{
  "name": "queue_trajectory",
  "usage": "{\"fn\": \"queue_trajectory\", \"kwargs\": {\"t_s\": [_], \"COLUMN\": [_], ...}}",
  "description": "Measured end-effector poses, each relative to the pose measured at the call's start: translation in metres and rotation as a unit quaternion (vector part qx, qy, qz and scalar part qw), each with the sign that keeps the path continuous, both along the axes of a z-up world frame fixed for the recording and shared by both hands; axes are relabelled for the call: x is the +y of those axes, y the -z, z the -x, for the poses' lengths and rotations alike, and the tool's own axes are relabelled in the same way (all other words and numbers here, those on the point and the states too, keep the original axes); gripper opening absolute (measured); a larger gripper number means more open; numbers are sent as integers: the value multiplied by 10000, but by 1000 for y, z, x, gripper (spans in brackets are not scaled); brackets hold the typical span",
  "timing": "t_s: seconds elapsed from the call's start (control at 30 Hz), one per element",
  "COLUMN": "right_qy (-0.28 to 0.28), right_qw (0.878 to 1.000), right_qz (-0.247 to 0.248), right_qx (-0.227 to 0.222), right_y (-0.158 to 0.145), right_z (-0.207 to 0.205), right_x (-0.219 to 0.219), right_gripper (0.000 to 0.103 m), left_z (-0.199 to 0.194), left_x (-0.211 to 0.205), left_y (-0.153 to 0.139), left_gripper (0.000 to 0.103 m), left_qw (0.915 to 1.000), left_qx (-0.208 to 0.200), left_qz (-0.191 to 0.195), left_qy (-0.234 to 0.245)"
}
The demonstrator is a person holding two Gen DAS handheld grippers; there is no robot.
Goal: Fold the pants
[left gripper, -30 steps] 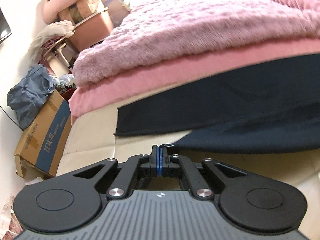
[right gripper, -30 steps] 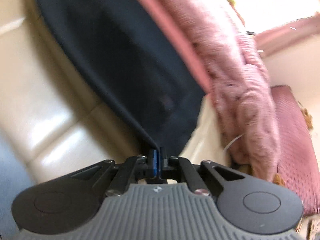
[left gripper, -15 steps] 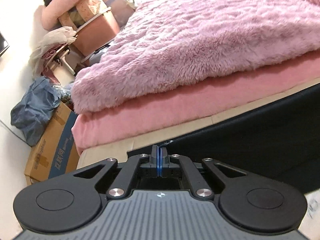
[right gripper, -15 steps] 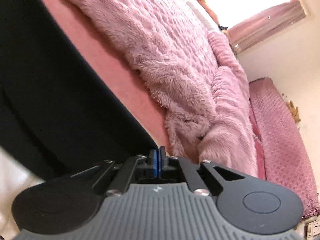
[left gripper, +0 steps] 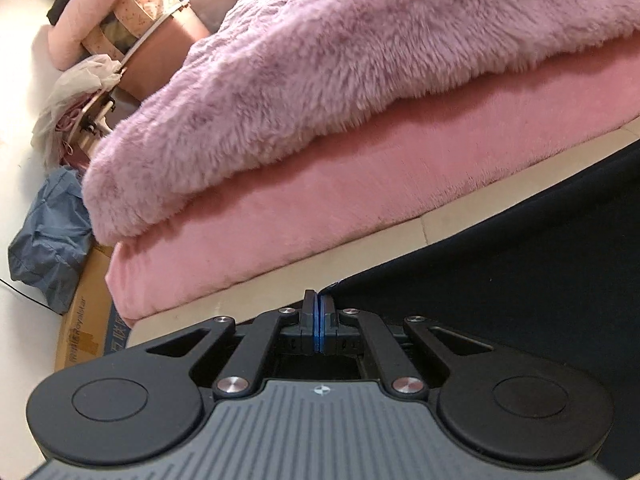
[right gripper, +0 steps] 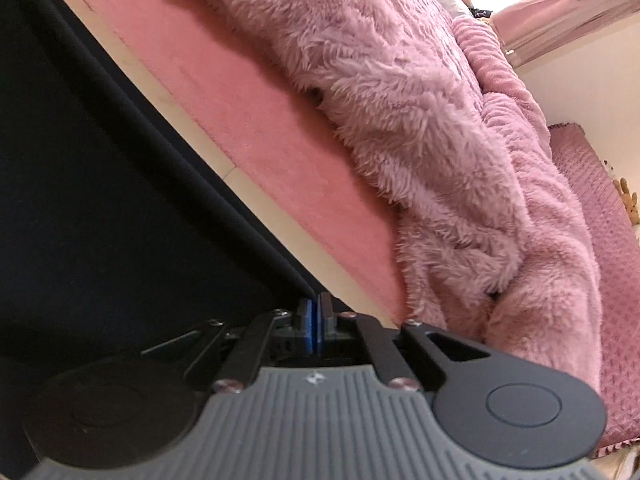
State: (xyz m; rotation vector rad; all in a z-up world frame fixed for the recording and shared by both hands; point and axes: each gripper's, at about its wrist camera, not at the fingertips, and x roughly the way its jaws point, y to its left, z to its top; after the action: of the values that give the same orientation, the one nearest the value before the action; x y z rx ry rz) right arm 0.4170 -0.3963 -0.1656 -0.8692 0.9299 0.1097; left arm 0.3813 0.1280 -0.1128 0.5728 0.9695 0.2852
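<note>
Mostly cropped pants (left gripper: 520, 280), tools (left gripper: 319, 300) pinching corners

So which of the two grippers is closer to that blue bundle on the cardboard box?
Left. The left gripper has the bundle in view off to its left; the right gripper holds the pants' other corner, bundle unseen.

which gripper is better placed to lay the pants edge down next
Neither clearly: left gripper and right gripper are each shut on a corner of the dark pants, so both should lower together.
</note>
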Motion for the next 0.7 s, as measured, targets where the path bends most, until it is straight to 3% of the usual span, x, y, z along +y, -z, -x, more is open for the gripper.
{"fn": "queue_trajectory", "kwargs": {"t_s": [0.13, 0.33, 0.5, 0.7], "right_qy": [72, 128, 180, 262], "right_qw": [9999, 9987, 9980, 9987], "right_qz": [-98, -183, -207, -226], "right_qx": [-86, -455, -567, -363], "right_y": [6, -12, -28, -4], "right_z": [-1, 15, 14, -5], "right_x": [0, 0, -2, 2], "right_gripper": [0, 0, 0, 0], "left_z": [2, 19, 5, -6], "left_x": [-2, -2, -2, 0], "left_y": [5, -26, -26, -3], "left_gripper": [0, 0, 0, 0], "left_qw": [9999, 9982, 9990, 9995], "left_qx": [-96, -575, -408, -244], "left_qz": [59, 167, 143, 129], "left_qy": [-18, -63, -116, -119]}}
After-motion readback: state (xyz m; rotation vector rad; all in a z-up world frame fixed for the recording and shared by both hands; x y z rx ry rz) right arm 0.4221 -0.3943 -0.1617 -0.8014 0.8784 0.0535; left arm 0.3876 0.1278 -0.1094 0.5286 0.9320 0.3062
